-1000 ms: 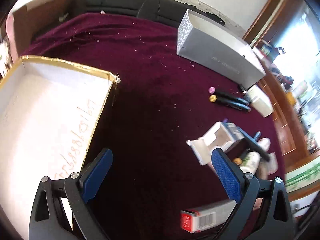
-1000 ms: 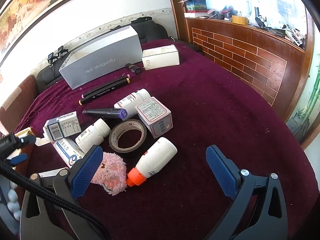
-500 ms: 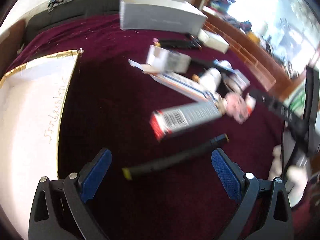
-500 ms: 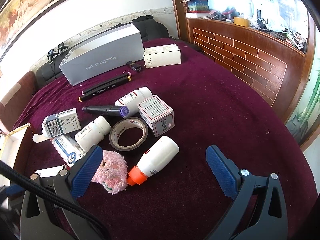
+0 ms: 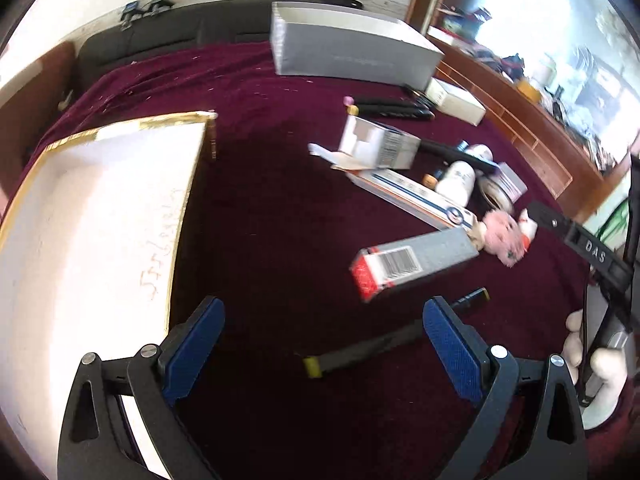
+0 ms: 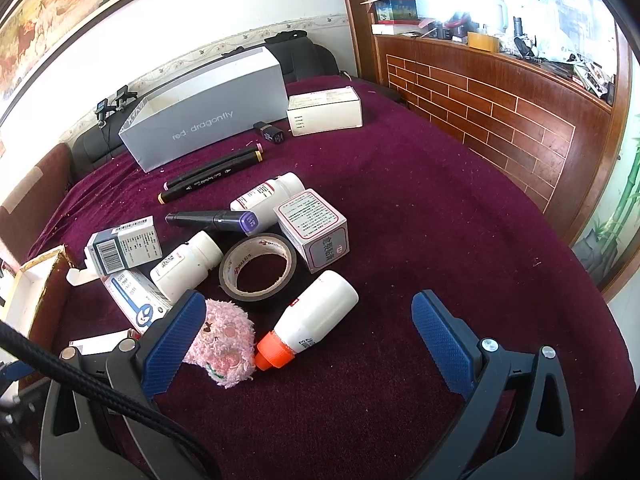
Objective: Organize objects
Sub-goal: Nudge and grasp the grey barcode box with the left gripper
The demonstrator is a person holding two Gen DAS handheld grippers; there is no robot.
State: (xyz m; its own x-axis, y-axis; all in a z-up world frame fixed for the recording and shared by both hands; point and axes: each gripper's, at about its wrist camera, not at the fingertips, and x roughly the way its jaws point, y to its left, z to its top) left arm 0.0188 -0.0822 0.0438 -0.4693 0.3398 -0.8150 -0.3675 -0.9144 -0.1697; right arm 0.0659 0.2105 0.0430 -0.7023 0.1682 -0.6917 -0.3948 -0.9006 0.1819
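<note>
sorting barely begun, by the look of it: white tray (image 5: 92, 216) empty; bottles, boxes, markers, tape roll (image 6: 258, 266) heaped on counter (image 6: 440, 220). left tongs (image 5: 322, 344), right tongs (image 6: 308, 336) both spread, holding nothing.

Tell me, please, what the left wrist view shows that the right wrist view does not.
Only the left wrist view shows the black marker lying ahead of the open left claw, plus the white tray's interior. Only the right wrist view shows the orange-capped bottle and the whole tape roll. Both show the grey box and pink plush toy.
</note>
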